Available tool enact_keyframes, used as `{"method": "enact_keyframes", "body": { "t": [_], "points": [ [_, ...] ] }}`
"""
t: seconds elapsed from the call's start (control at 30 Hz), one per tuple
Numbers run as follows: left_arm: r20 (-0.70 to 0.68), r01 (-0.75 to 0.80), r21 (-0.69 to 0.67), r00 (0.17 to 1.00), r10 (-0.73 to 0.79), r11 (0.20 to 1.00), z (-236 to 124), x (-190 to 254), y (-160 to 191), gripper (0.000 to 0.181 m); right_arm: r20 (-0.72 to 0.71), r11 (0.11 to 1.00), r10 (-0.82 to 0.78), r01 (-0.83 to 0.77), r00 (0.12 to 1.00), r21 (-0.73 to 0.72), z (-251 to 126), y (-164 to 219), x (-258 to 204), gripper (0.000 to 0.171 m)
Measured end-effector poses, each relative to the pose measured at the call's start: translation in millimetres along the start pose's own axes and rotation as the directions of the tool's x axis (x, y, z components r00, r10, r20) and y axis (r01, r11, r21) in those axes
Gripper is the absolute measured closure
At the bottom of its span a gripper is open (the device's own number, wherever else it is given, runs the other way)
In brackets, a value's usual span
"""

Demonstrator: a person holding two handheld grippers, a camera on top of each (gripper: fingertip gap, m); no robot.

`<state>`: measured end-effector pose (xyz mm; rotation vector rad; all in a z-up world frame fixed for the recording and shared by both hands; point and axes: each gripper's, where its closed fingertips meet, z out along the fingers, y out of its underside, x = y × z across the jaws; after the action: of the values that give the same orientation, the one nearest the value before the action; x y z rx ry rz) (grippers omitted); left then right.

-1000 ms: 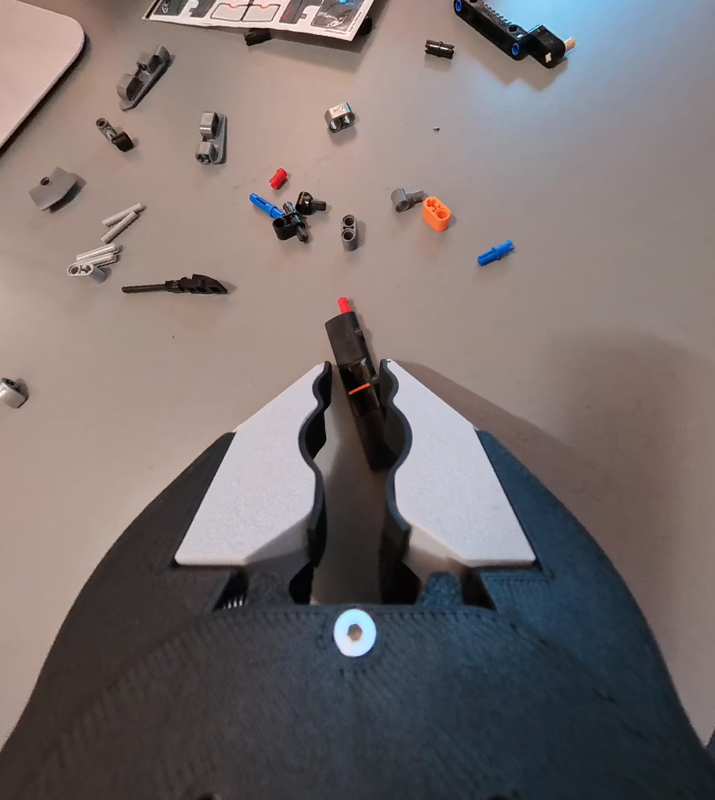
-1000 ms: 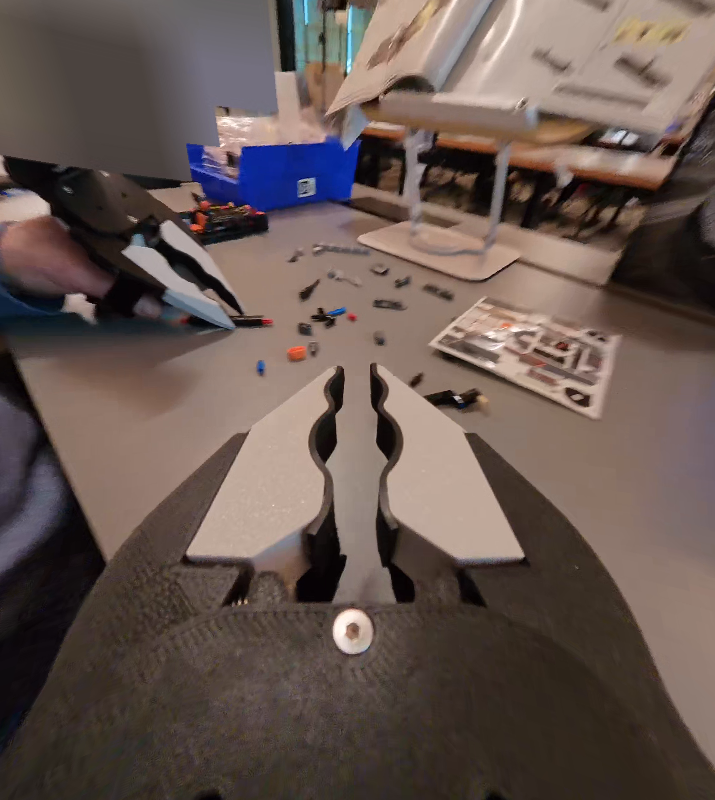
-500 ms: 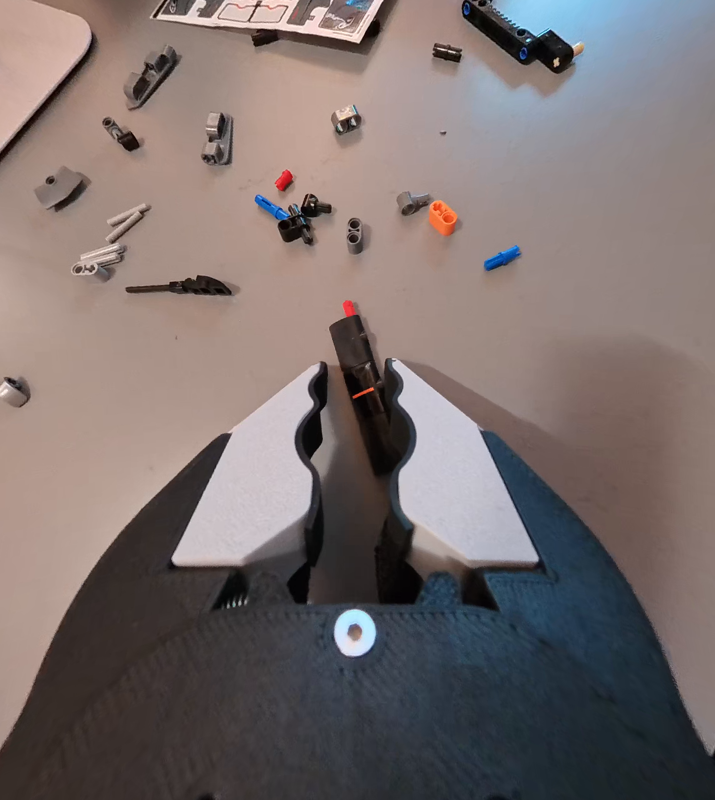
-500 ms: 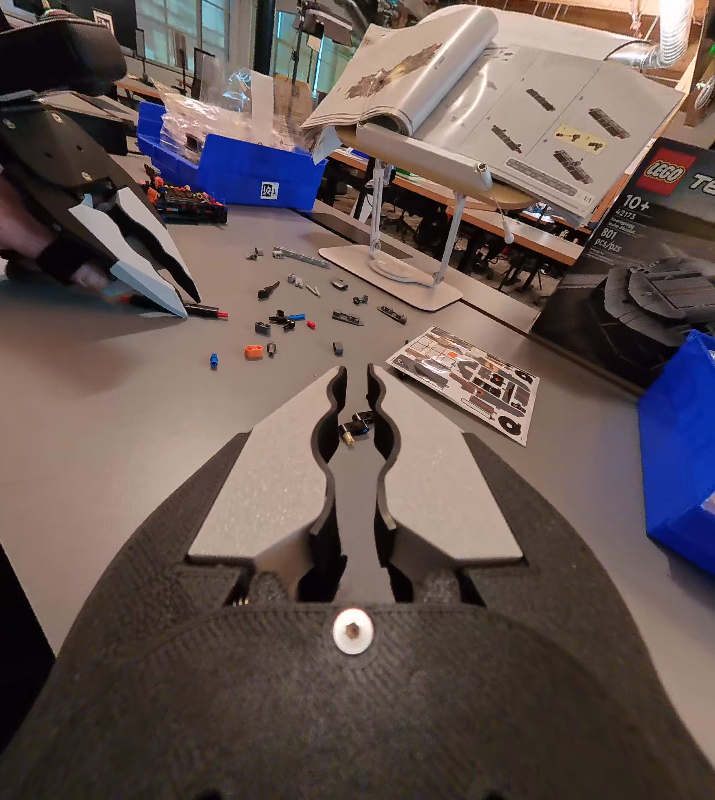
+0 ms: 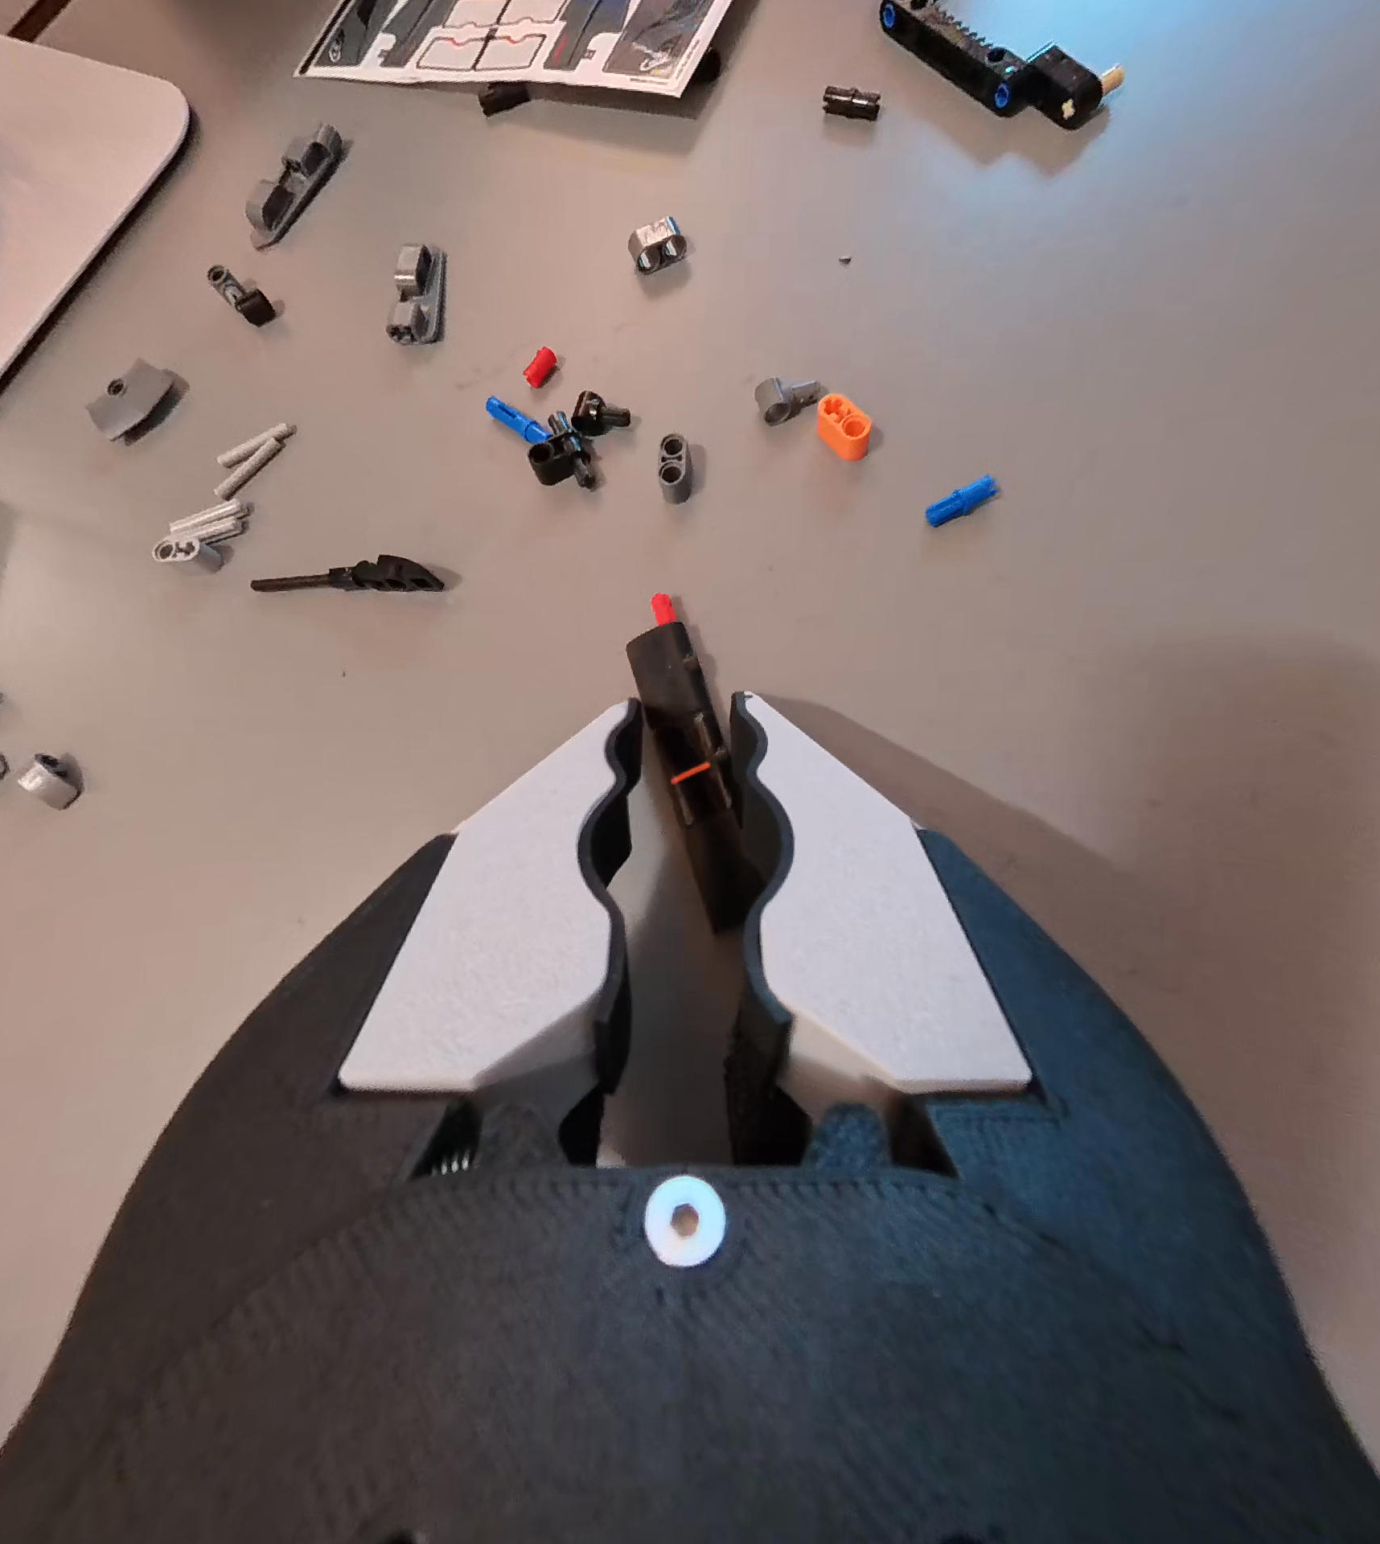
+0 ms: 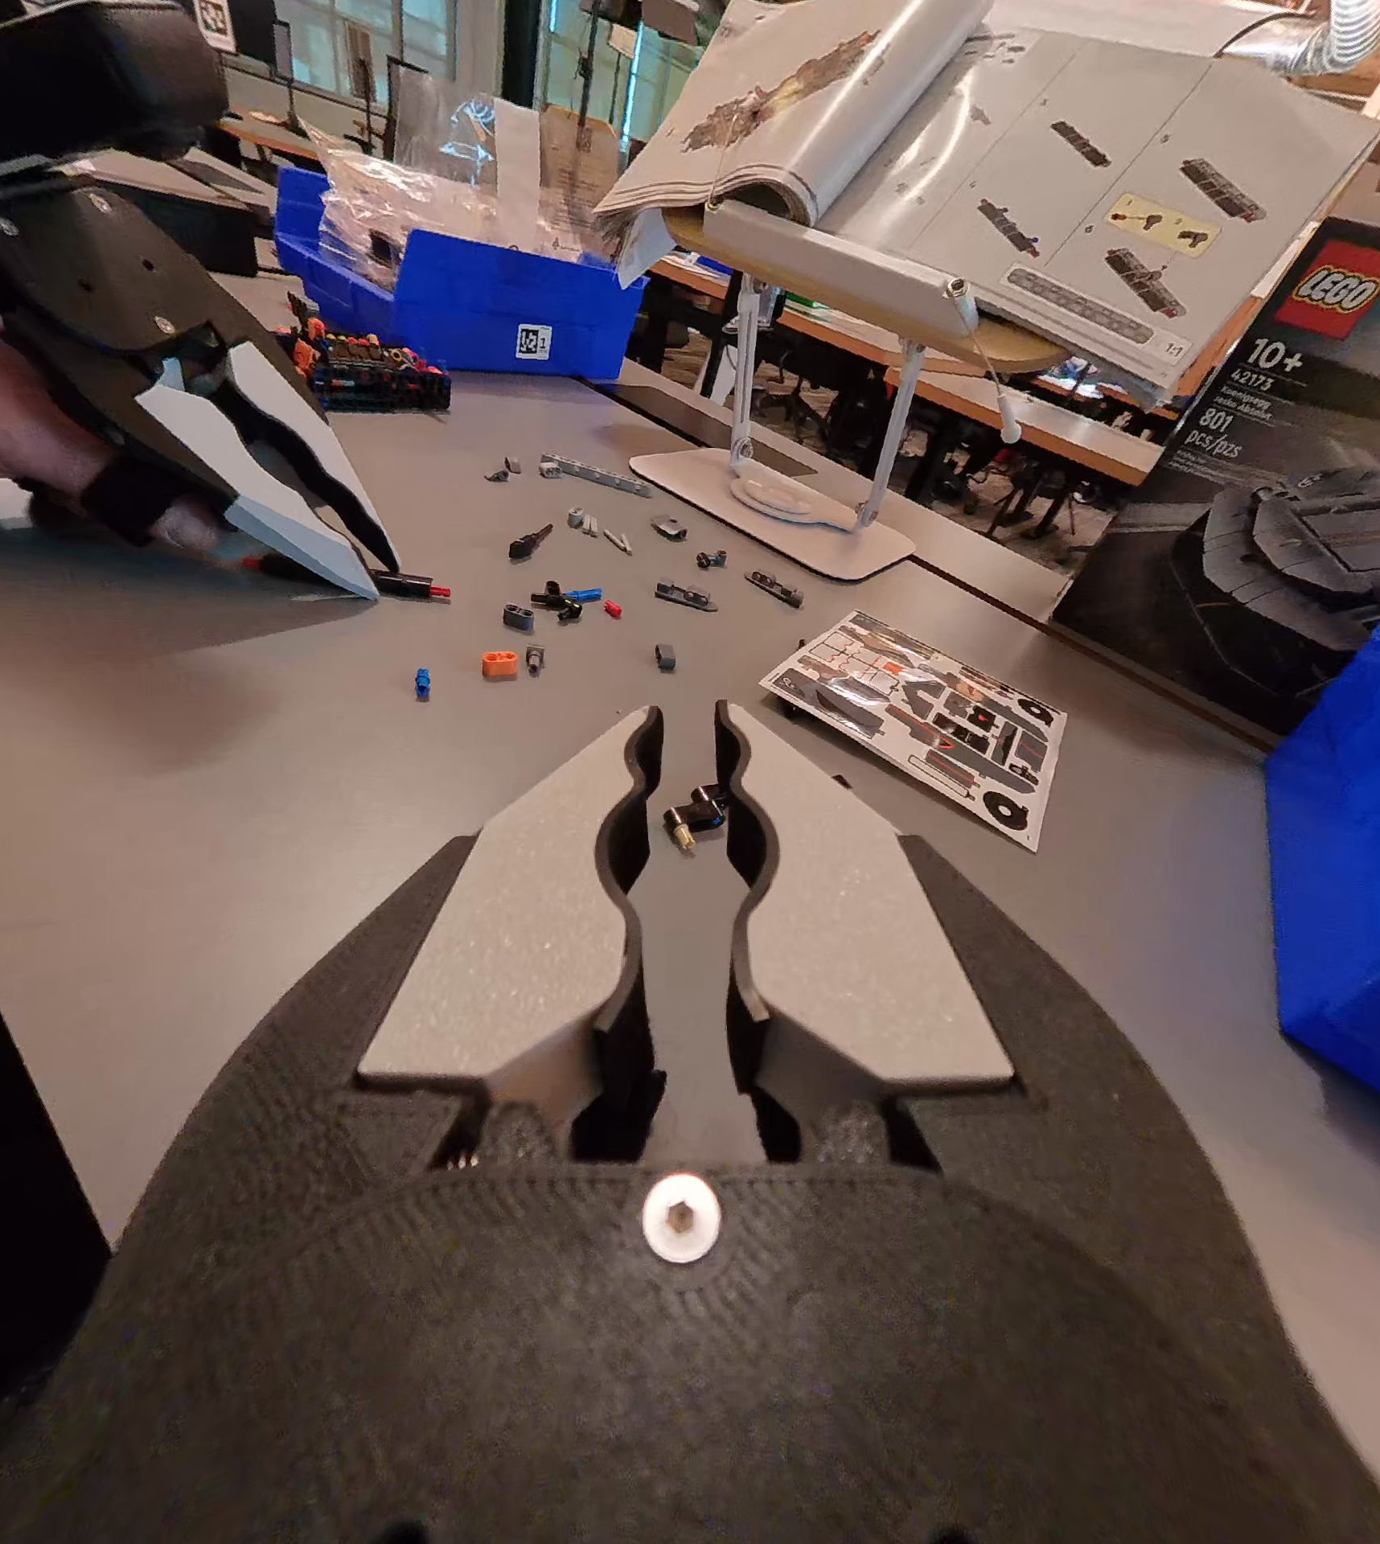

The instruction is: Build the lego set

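Progress: I judge the build to be at an early stage. Only two small sub-assemblies show, and most pieces lie loose on the grey table point(image 6: 169, 835).

Left gripper point(image 5: 687, 710): my jaws are slightly parted around a black beam assembly point(image 5: 682, 735) with a red pin at its front end. It leans against my right finger with a gap on the other side, so I cannot tell whether I truly pinch it. It rests low on the table.

Right gripper point(image 6: 687, 718): my jaws are spread and hold nothing. They hover above the table, aimed at a second black assembly point(image 6: 695, 815) with a tan pin, which shows in the gap between the fingers.

Left to do: joining these two pieces looks like the likely next step, then nearly the whole model, judging from the many unused parts.

Loose parts: an orange connector point(image 5: 844, 426), a blue pin point(image 5: 961, 501), a red bush point(image 5: 540, 368), a black pronged piece point(image 5: 352, 578) and several grey connectors lie scattered well ahead of my left fingers.

Around: a sticker sheet point(image 6: 921, 718) lies just beyond the second assembly. An open instruction booklet point(image 6: 1004, 167) sits on a stand. The set's box point(image 6: 1297, 468) and blue bins point(image 6: 1372, 877) stand on the right.

In the way: nothing blocks my right jaws' path, though the sticker sheet lies near.
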<state>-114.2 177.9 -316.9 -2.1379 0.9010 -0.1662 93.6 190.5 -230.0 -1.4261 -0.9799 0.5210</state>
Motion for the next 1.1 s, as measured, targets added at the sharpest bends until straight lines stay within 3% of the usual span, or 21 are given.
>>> {"method": "enact_keyframes", "body": {
  "t": [0.53,0.8,1.1],
  "points": [
    [0.016,-0.011,0.001,1.000,0.011,1.000,1,0,-1,0.162,0.091,0.998,-0.028,0.034,0.995,-0.062,7,9,-14,0.162],
    [0.039,-0.004,0.003,0.999,0.004,1.000,0,-4,-1,0.156,0.300,0.960,0.140,-0.055,0.943,-0.276,40,20,-75,0.155],
    [0.045,-0.021,0.004,0.999,0.021,1.000,0,-3,-1,0.157,0.309,0.879,0.176,-0.007,0.935,-0.477,88,42,-106,0.155]
  ]
}}
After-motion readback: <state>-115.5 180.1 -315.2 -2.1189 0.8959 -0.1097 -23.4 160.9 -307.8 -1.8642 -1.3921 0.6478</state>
